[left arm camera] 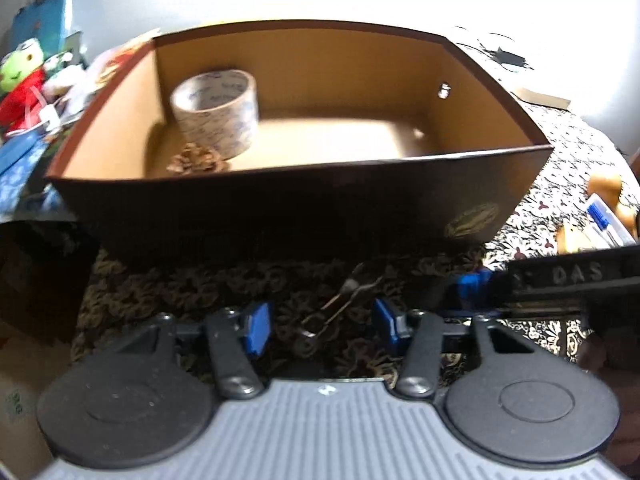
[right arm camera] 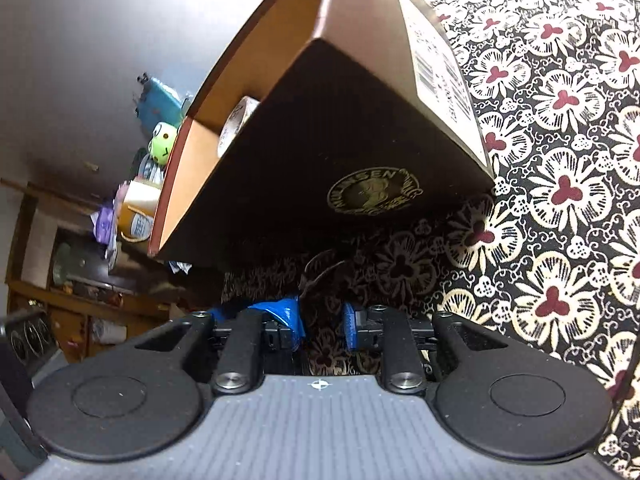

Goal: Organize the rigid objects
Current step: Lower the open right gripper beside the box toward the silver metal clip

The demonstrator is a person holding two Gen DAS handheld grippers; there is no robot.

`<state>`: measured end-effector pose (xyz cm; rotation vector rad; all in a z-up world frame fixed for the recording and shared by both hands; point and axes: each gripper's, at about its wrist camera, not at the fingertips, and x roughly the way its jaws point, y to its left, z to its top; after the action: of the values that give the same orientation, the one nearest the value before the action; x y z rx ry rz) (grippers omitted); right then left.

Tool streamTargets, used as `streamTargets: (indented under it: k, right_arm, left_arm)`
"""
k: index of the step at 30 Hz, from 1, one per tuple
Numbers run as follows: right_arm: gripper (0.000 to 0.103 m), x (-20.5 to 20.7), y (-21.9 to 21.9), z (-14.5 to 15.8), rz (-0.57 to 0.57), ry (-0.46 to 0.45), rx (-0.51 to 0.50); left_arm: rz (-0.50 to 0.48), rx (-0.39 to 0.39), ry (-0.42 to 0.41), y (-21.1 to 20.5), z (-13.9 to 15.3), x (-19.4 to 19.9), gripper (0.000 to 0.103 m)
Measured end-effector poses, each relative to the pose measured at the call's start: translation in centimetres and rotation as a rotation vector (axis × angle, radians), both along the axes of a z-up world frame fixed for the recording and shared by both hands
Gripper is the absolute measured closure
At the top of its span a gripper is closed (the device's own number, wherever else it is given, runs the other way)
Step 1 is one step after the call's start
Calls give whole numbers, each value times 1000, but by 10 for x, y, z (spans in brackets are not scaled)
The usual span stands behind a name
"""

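Flowered tablecloth (right arm camera: pixel 560 184) under brown box (left arm camera: pixel 280 208) (cluttered room behind), both hand-held grippers' jaws apart.

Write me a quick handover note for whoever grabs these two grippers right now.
Left gripper: open, empty, low over the floral cloth, a small metal clip lying between its fingers.
Right gripper: open, empty, near the same clip.
Brown cardboard box: holds a tape roll and a pine cone.
Done: those two are boxed.
Left: likely pick up the clip and box it; other items lie at the cloth's right edge.
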<state>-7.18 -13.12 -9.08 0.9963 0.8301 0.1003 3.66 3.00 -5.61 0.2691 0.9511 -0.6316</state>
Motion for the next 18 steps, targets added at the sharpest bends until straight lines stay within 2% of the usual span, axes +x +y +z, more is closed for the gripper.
streamTargets:
  k: [1,2,3,4,5,14,18]
  right_arm:
    - [97,1,-1,-1,-5,6,5]
    - [97,2,-2,-2,-8,11,11]
    - [97,3,-2,-3,-9,13,19]
    - [97,4,-3,-3,-8,15,29]
    - [97,5,-3,-4,-7,18,38]
    - [96,19,-4,-7,-29,55,66]
    - [96,24,-2,-7,-25,69,55]
  left_arm:
    - [-13,5,-2,-2,-2,0,52]
    - [-25,11,-3,-5,-4,1,61]
    - [-34,17,2,-7,-6,3,77]
    - [-43,18,11,-8,-7,5,84]
    - [-49,14,20,-9,-8,7,87]
    - [-92,-46,112,-10,-18,18,90]
    - [-126,-34,129,-12,-24,13,89]
